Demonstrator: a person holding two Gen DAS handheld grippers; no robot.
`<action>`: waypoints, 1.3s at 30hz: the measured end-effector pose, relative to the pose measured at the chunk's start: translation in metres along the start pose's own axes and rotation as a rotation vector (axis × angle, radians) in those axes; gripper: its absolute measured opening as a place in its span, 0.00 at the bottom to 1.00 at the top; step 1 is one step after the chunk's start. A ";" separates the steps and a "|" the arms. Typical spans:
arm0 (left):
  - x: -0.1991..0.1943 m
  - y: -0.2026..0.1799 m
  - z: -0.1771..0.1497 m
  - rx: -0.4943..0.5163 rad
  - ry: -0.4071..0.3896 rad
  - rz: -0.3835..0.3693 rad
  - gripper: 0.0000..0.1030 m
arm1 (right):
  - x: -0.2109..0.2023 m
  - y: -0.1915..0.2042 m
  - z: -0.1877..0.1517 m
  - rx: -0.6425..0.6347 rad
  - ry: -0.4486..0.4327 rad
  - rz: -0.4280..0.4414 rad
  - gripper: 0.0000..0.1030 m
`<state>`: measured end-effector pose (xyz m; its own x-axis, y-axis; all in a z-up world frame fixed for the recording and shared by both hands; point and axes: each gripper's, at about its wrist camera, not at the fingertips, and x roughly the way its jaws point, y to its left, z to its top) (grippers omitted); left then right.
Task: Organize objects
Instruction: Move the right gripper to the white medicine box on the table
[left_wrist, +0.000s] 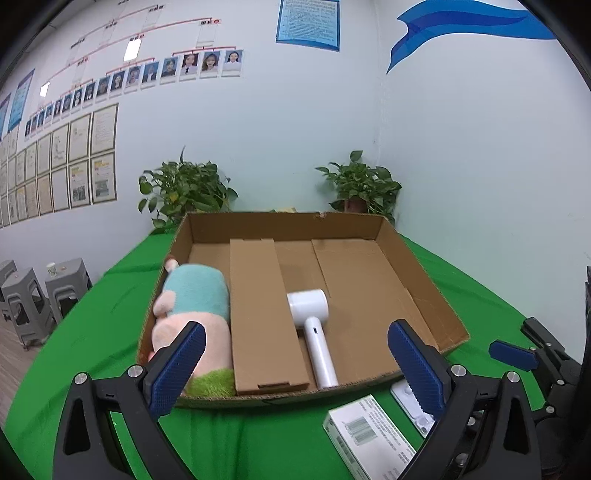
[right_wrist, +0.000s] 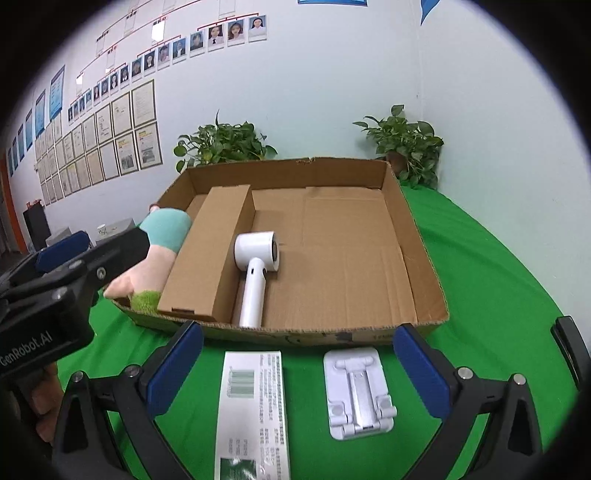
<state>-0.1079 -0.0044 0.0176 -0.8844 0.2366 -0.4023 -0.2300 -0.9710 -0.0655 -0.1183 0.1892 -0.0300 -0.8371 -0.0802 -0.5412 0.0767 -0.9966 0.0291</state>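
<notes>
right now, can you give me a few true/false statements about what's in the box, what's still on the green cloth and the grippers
1. The white hair dryer lies inside the cardboard box. True.
2. The plush toy lies on the green cloth outside the box. False: it lies in the box, at its left side.
3. The white folding stand is on the cloth in front of the box. True.
4. The right gripper is shut on the white and green carton. False: it is open, holding nothing.
5. The left gripper is open. True.

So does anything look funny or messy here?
A little. The plush toy bulges over the cardboard tray's left wall instead of lying fully inside. The tray's far rim looks slightly torn. The white-green box and white stand sit outside.
</notes>
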 end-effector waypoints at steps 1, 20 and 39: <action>-0.001 -0.001 -0.002 -0.007 0.009 -0.004 0.97 | 0.000 0.000 -0.002 -0.001 0.003 -0.004 1.00; 0.008 -0.002 -0.019 -0.030 0.061 -0.017 0.97 | 0.000 -0.002 -0.012 -0.030 -0.001 -0.013 1.00; 0.018 0.000 -0.028 -0.018 0.101 0.017 0.97 | 0.001 -0.009 -0.017 -0.008 0.005 0.002 1.00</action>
<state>-0.1123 -0.0010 -0.0146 -0.8422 0.2167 -0.4937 -0.2077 -0.9754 -0.0737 -0.1104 0.1989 -0.0448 -0.8341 -0.0818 -0.5455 0.0825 -0.9963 0.0232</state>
